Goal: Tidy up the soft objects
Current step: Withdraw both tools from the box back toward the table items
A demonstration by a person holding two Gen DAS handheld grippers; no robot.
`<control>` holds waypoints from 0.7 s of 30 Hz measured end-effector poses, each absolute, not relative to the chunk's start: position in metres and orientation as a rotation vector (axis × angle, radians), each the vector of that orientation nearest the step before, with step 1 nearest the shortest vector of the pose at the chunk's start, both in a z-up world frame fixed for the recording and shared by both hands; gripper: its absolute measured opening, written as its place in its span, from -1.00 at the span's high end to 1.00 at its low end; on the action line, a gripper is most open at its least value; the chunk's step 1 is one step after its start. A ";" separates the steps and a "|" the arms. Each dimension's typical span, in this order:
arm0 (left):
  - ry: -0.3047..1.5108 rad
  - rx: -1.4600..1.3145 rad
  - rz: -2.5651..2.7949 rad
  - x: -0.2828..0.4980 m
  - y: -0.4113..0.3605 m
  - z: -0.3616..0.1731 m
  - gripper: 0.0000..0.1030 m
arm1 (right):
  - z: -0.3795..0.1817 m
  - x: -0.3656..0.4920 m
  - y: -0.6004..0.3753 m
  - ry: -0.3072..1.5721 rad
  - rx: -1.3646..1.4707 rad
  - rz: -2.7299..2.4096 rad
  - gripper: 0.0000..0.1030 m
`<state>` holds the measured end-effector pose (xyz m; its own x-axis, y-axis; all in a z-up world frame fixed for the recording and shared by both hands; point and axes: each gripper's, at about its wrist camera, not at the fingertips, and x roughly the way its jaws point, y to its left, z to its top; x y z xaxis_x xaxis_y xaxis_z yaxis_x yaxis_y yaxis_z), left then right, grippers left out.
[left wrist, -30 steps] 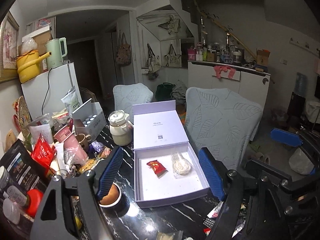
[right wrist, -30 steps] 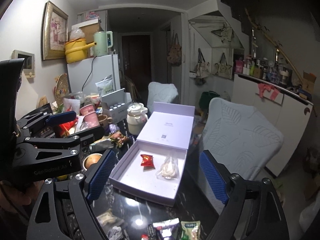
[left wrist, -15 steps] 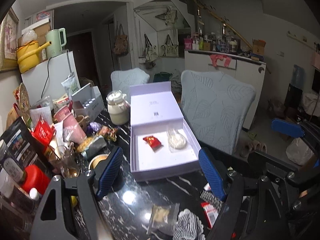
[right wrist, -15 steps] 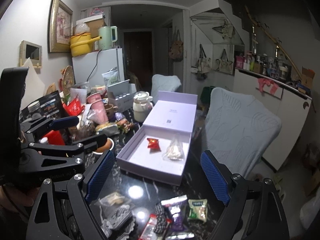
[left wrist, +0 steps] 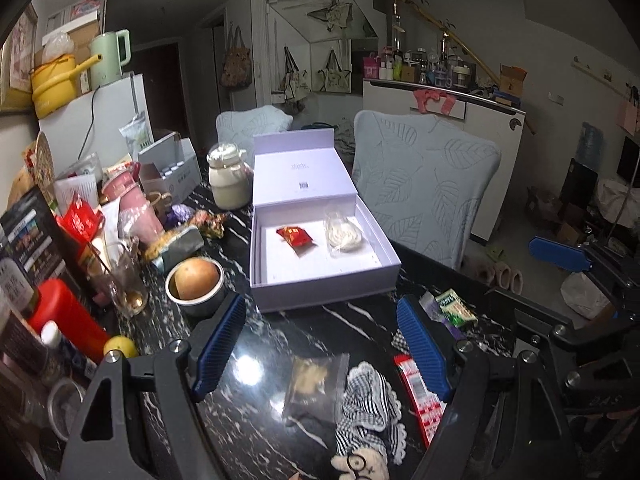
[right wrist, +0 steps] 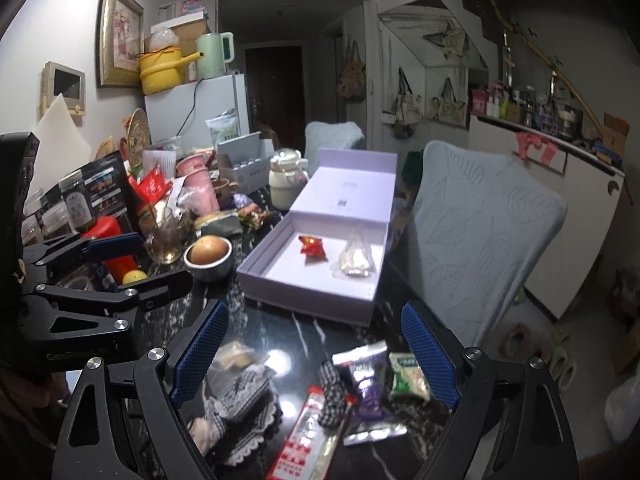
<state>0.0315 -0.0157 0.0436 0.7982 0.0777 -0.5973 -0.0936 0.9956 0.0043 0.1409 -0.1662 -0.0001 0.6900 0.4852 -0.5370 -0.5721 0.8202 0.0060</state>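
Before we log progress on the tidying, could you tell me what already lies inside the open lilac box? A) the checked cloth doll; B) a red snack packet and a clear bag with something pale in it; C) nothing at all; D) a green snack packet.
B: the lilac box holds a red snack packet and a clear bag side by side.

A black marbled table (left wrist: 280, 344) fills the foreground; a leaf-patterned chair (left wrist: 428, 184) stands at two o'clock, a white fridge (right wrist: 200, 108) at eleven (cluttered on top), a dark doorway (right wrist: 276, 80) at twelve.
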 end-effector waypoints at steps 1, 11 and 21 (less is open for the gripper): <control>0.645 -0.034 0.082 0.029 -0.016 0.040 -0.52 | -0.003 0.139 -0.167 0.558 -0.165 0.593 -0.73; 0.706 -0.077 0.055 0.018 -0.019 0.011 -0.52 | -0.024 0.123 -0.176 0.582 -0.168 0.598 -0.73; 0.767 -0.125 0.025 0.005 -0.021 -0.019 -0.52 | -0.061 0.121 -0.189 0.684 -0.125 0.586 -0.73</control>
<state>0.0054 -0.0205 -0.0192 0.7197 -0.0228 -0.6939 -0.0685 0.9923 -0.1037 0.1211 -0.1887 -0.0610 0.6217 0.4683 -0.6278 -0.5481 0.8327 0.0783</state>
